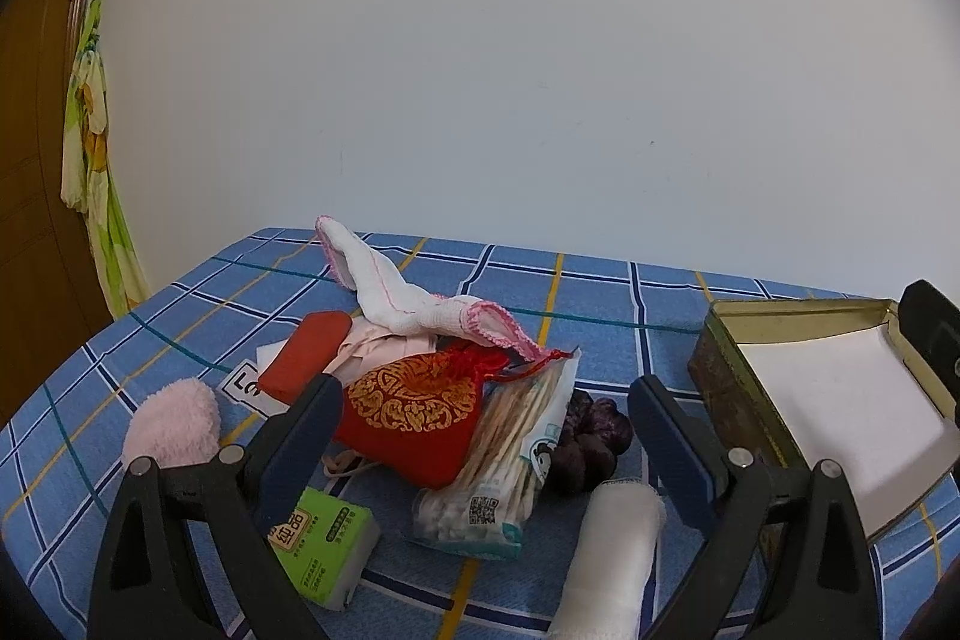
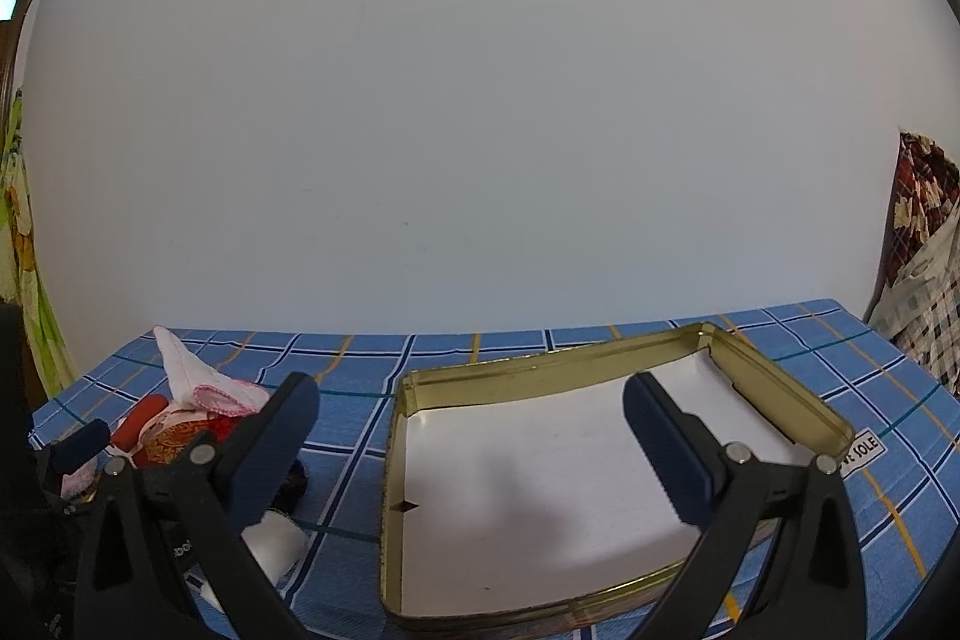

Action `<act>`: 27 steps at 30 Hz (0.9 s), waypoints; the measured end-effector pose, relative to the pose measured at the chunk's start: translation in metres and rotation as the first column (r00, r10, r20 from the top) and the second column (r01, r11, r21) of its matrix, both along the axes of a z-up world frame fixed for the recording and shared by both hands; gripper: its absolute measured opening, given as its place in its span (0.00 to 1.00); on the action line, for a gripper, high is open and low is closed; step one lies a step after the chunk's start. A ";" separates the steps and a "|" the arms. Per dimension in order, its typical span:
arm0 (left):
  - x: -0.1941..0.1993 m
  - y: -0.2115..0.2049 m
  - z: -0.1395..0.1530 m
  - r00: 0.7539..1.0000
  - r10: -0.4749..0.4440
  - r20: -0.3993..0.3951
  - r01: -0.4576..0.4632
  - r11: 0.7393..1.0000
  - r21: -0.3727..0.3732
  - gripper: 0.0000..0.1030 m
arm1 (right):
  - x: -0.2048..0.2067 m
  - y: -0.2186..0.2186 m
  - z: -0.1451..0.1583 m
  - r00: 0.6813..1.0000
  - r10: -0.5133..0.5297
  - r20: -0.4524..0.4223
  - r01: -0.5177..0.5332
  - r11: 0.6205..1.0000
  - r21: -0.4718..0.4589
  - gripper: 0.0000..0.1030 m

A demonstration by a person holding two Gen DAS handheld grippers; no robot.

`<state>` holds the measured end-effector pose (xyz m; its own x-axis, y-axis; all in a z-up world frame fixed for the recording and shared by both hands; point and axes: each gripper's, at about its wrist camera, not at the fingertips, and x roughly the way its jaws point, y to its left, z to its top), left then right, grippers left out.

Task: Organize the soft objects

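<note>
Fingers of left gripper (image 1: 480,430) and right gripper (image 2: 471,436) spread wide, empty, touching nothing

Blue plaid tablecloth (image 1: 600,292) under gold tin (image 2: 540,370), tissue pack (image 1: 321,544), pink puff (image 1: 174,427).

Pile of soft items (image 1: 420,388) lies on the tablecloth (image 1: 180,316), left of the tin (image 1: 720,388) (rolled cloth (image 1: 618,538) just before the tin).

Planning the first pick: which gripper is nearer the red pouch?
Left. The left gripper hangs open right over the red pouch; the right gripper is off beside it, over the tin.
</note>
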<state>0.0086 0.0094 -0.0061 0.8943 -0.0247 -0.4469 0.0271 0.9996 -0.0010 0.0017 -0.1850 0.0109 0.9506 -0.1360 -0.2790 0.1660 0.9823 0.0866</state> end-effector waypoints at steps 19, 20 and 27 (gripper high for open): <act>-0.002 0.009 -0.004 0.999 0.028 -0.021 -0.027 0.999 0.018 0.95 | -0.001 0.016 0.002 0.999 0.034 0.015 -0.033 0.998 -0.049 1.00; -0.004 0.010 -0.004 0.999 0.030 -0.021 -0.030 0.999 0.026 0.95 | -0.001 0.017 0.003 0.999 0.038 0.016 -0.037 0.998 -0.052 1.00; -0.014 0.024 -0.007 0.997 0.067 -0.036 -0.064 0.995 0.073 0.95 | 0.002 0.021 -0.001 0.997 0.078 -0.011 -0.078 0.996 -0.050 1.00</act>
<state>-0.0052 0.0332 -0.0132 0.8749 0.0667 -0.4797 -0.0372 0.9968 0.0706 0.0032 -0.1637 0.0100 0.9565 -0.0755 -0.2819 0.0891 0.9954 0.0359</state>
